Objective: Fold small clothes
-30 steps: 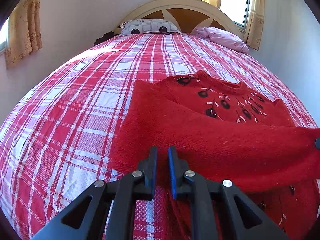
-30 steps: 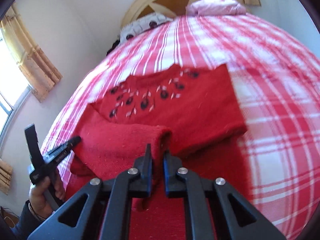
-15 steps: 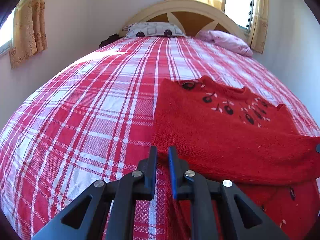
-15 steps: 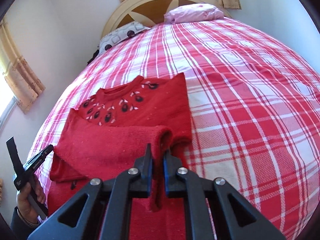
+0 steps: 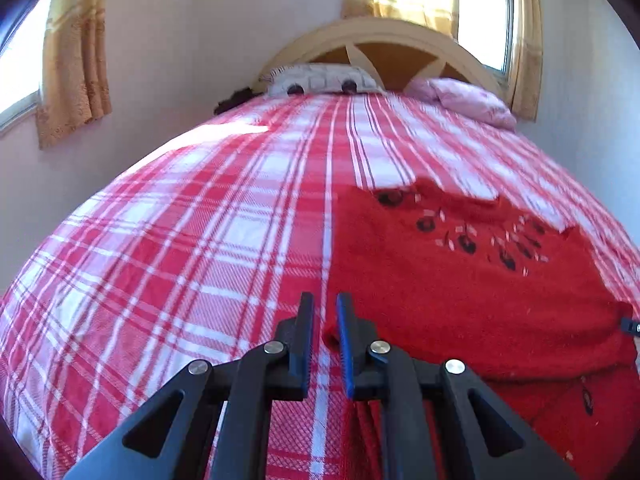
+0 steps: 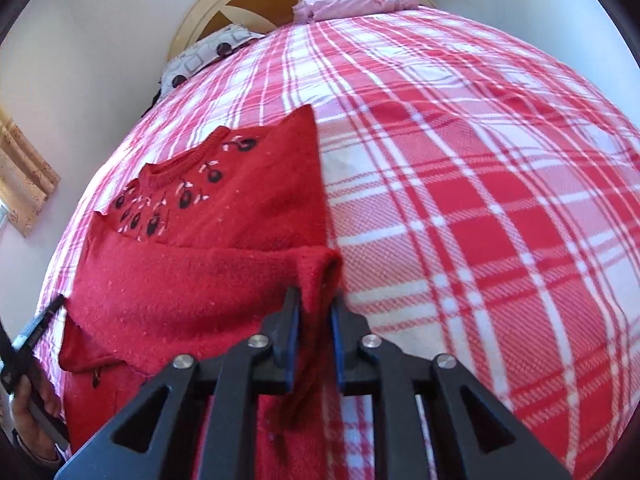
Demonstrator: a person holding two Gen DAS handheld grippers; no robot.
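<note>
Sweater (image 6: 208, 280) edge pinched between right claw (image 6: 314, 312) fingers.

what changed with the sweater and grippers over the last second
The left gripper has let go: its fingers now stand apart beside the folded edge of the sweater, which it gripped before. The fold has dropped flatter on the bed. The right gripper stays clamped on its corner.

Red plaid bedspread (image 5: 224, 240), arched wooden headboard (image 5: 384, 46), pillows, sunlit curtained windows, pale walls
</note>
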